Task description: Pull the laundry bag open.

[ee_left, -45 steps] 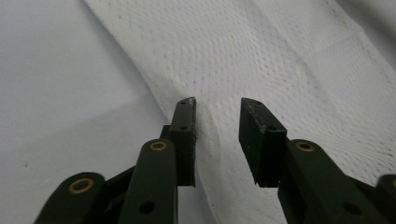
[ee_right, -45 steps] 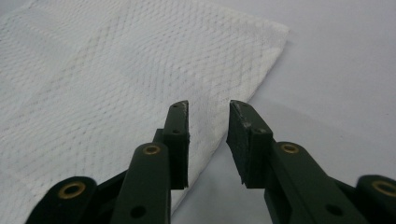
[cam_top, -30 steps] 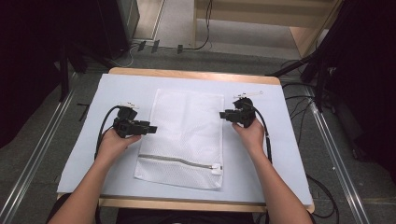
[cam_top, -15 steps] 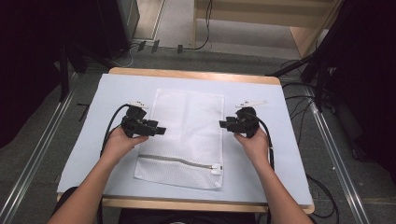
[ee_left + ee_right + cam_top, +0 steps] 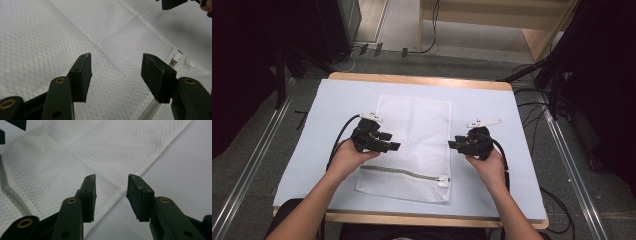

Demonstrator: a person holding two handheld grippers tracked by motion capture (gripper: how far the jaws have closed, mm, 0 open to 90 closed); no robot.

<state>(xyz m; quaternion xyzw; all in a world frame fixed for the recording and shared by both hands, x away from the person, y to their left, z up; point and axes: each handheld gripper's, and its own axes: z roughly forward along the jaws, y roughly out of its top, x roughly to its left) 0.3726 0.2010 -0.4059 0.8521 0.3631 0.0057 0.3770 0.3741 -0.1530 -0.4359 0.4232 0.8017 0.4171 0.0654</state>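
Lighting: even, from overhead. My table sheet [image 5: 312,150] reads bright pale blue in the high view; floor and surrounds fall off to near black at both sides. Shadows: soft and short under my hands, faint grey smudge on the sheet in the left gripper view, top right. Glare: none; the mesh bag [image 5: 412,135] stays white with weave detail kept. Focus: high view soft, slightly grainy. Gripper views sharp on the mesh mid-frame; my jaws near the bottom edge are softer, with dull highlights on the brass rivets. Edges: slight bowing.
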